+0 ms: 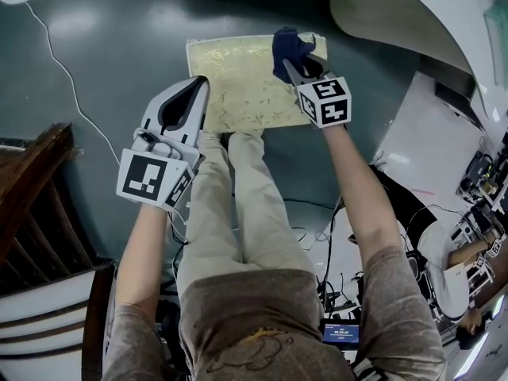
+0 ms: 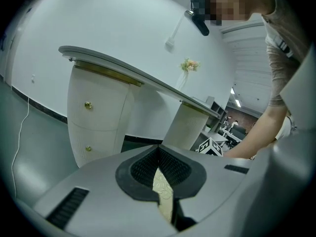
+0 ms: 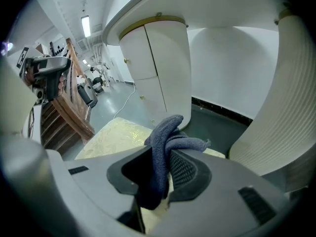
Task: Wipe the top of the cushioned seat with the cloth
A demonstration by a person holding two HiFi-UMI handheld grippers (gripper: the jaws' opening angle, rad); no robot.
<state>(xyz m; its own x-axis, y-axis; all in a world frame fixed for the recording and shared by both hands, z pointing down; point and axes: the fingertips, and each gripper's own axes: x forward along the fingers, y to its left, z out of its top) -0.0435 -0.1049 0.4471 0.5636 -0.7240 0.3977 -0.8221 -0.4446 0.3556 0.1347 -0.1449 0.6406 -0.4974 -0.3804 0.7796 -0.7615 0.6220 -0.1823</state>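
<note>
The cushioned seat (image 1: 238,82) is a low square stool with a pale yellow patterned top, standing on the grey-green floor just ahead of my legs. A dark blue cloth (image 1: 290,50) lies bunched at the seat's far right corner, with my right gripper (image 1: 300,66) shut on it. In the right gripper view the cloth (image 3: 168,137) sticks up between the jaws of the right gripper (image 3: 163,164), above the seat (image 3: 113,135). My left gripper (image 1: 197,94) hovers over the seat's left edge, its jaws together and holding nothing. A sliver of cushion (image 2: 163,191) shows past the left gripper (image 2: 160,174).
A white curved dressing table (image 1: 397,14) with gold-knobbed drawers (image 2: 94,117) stands beyond the seat. Dark wooden furniture (image 1: 32,205) is at my left. A thin white cable (image 1: 63,70) runs over the floor. Another person (image 1: 456,268) sits at the lower right among cables.
</note>
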